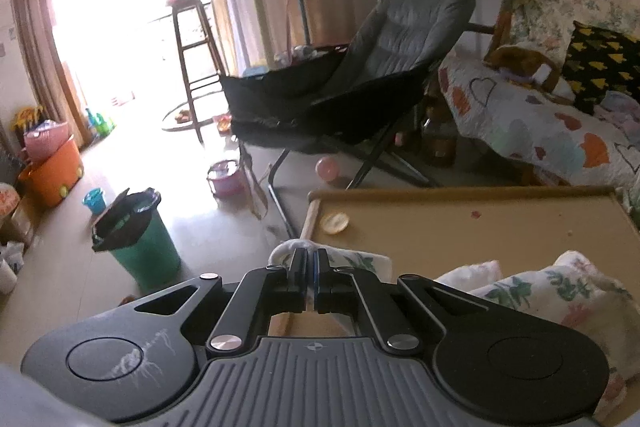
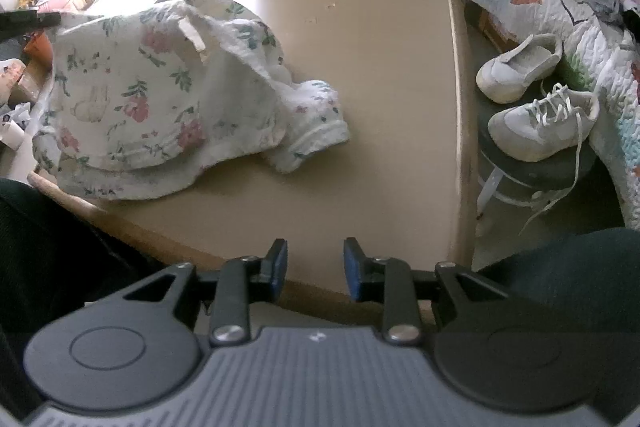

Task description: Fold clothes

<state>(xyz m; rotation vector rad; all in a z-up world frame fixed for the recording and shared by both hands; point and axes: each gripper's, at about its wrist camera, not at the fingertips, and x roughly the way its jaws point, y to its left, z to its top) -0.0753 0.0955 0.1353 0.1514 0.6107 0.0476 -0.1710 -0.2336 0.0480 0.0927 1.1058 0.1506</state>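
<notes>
Left gripper (image 1: pixel 311 269) clamped on floral garment (image 2: pixel 160 99) edge at table (image 2: pixel 400 107) corner. My right gripper (image 2: pixel 315 267) open, empty, above table's near edge.

White floral garment (image 2: pixel 132 99) crumpled on table's left side, sleeve trailing right.

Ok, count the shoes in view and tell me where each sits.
2. One white slip-on shoe rests against the quilt's edge; one white laced sneaker sits nearer on the round stool, right of the table. Others may be hidden.
</notes>
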